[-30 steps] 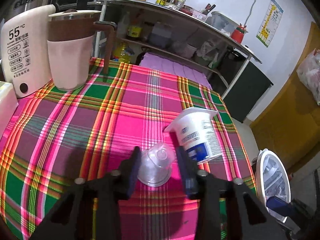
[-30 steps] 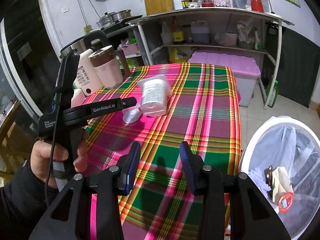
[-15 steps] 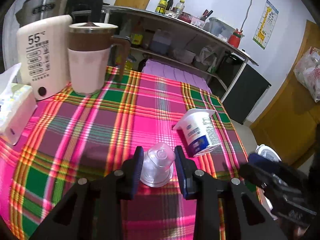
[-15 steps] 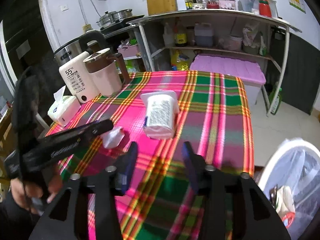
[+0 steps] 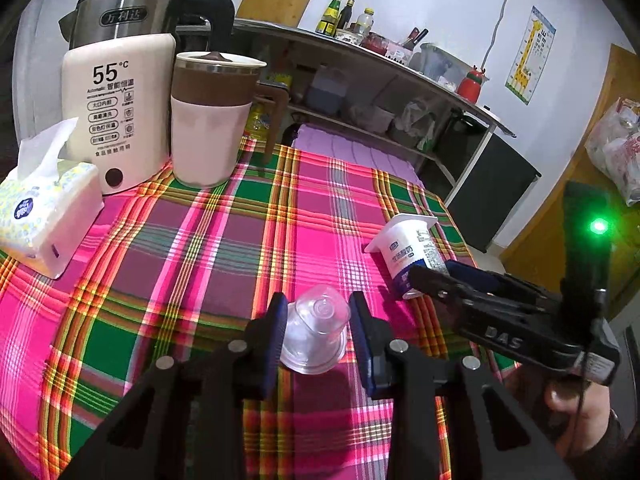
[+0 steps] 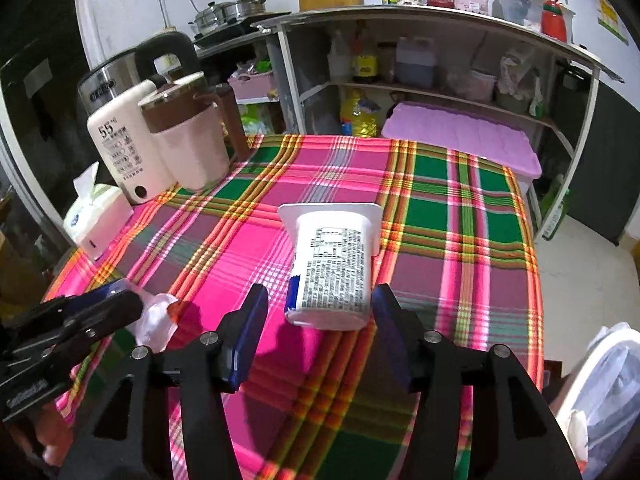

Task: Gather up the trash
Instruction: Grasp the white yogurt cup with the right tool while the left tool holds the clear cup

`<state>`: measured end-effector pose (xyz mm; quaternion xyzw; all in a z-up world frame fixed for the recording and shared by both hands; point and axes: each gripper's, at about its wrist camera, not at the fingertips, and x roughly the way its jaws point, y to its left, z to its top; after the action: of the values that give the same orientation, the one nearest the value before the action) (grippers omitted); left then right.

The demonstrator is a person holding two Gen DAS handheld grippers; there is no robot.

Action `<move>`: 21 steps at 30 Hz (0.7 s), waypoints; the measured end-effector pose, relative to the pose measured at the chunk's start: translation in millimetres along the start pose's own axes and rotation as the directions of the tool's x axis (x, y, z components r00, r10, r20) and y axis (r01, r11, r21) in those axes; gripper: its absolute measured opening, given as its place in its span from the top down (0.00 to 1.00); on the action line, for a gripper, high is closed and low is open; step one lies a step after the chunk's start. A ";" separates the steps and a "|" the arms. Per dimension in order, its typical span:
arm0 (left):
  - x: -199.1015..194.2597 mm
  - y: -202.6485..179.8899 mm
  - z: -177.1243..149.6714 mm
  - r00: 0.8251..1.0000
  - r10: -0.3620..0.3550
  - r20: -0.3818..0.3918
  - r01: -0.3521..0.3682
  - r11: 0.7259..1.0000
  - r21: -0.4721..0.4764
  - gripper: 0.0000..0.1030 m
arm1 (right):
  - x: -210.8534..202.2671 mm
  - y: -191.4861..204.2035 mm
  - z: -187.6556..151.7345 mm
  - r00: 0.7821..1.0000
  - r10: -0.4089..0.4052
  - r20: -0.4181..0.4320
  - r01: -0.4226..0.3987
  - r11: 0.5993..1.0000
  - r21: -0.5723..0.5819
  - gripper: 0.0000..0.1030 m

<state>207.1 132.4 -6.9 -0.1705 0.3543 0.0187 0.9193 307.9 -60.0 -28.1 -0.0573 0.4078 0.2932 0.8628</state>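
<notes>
Left wrist view puts the left claw [image 5: 318, 334] low over the plaid desk [image 5: 180, 248], its two blue fingers [image 5: 274, 338] on either side of a small clear plastic cup [image 5: 316, 334] that lies tipped with its base pointing away from the claw. The left finger looks to be against the cup wall; a sliver of gap shows at the right one, so I read this claw as closing around the cup and not yet firmly clenched on it. A thin cup like this will likely crumple or squirt forward, so the squeeze should be slow and centred on the wider rim end nearest the claw.

Right wrist view shows the right claw [image 6: 318, 332] released and spread wide, with a white yogurt tub [image 6: 332, 268] lying on its side just ahead and between the fingertips, base toward the claw, flanged mouth away. Neither finger touches it. To do this well, the claw should advance until the pads sit past the base rim and alongside the tub's body, then close squarely so the taper does not let it slip out.

A white bin [image 6: 612, 392] with a bag liner sits off the desk edge to the right of this claw, the likely drop point.
</notes>
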 end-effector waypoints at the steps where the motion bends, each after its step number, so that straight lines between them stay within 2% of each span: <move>1: 0.2 0.3 0.0 1.000 0.000 0.000 0.000 1.000 0.000 0.68 | 3.5 0.4 0.4 1.000 -0.005 -0.007 0.005 1.000 -0.002 0.46; 5: 0.0 0.6 -0.2 1.000 -0.001 0.001 0.001 1.000 0.002 0.68 | 13.5 -1.9 1.8 0.999 -0.040 -0.034 0.040 0.999 0.014 0.46; 9: 0.1 -0.5 -0.8 1.000 -0.002 0.001 0.002 1.000 0.009 0.68 | 11.6 -4.6 1.4 0.999 -0.022 -0.031 0.023 0.999 0.030 0.52; 21: -13.2 -15.8 -11.5 1.000 -0.001 0.002 0.001 0.999 0.038 0.68 | -29.3 -4.7 -17.5 0.999 0.017 0.030 -0.019 0.998 0.060 0.53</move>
<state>192.2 114.8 -1.4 -0.1529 0.3534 0.0119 0.9228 284.3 -83.3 -18.8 -0.0234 0.4040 0.2894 0.8675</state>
